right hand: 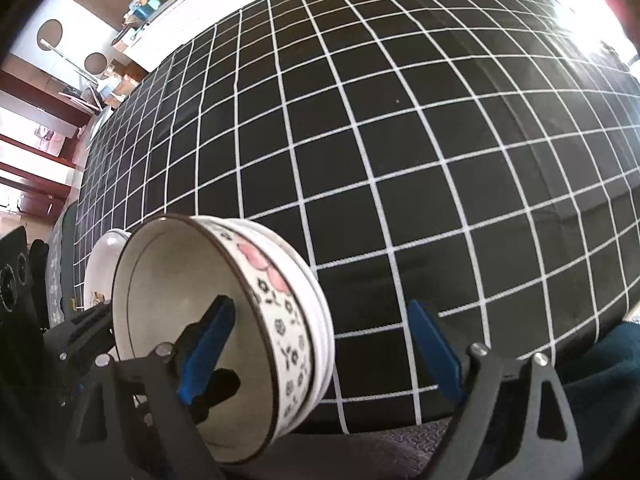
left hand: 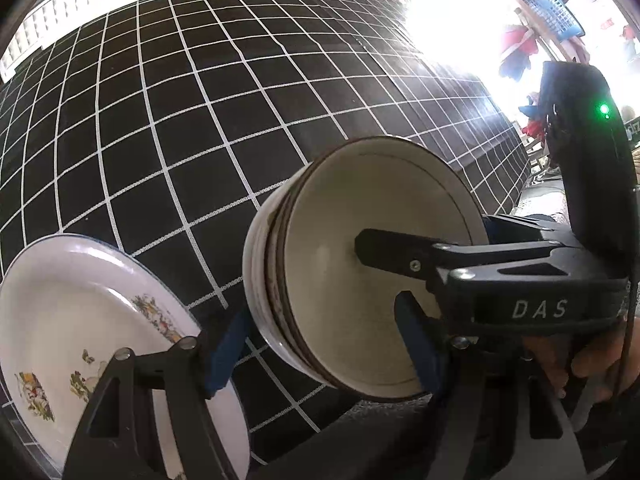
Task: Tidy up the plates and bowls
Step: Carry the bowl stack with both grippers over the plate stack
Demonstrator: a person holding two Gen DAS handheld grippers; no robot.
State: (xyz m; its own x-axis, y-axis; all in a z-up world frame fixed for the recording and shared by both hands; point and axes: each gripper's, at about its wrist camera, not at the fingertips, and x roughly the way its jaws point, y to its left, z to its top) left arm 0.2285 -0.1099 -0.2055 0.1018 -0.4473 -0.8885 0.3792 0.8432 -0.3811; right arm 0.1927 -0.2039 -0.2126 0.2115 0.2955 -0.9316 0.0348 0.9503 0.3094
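A stack of nested white bowls [left hand: 376, 264] with brown rims and a pink flower band [right hand: 224, 312] stands at the table's near edge. My left gripper [left hand: 320, 344] is open, its fingers astride the stack's near side. My right gripper [right hand: 320, 352] is open; its left finger [right hand: 208, 344] is inside the top bowl and its right finger [right hand: 436, 356] is outside the wall. It also shows in the left wrist view [left hand: 384, 254], with its tip over the bowl's inside. A white plate [left hand: 100, 328] with printed figures lies left of the bowls and shows behind them in the right wrist view [right hand: 100, 268].
The table carries a black cloth with a white grid [right hand: 400, 140]. A white panel [left hand: 60, 20] runs along its far left edge. A blue basket [left hand: 548, 4] hangs at the far right. Shelves with clutter [right hand: 132, 40] stand beyond the table.
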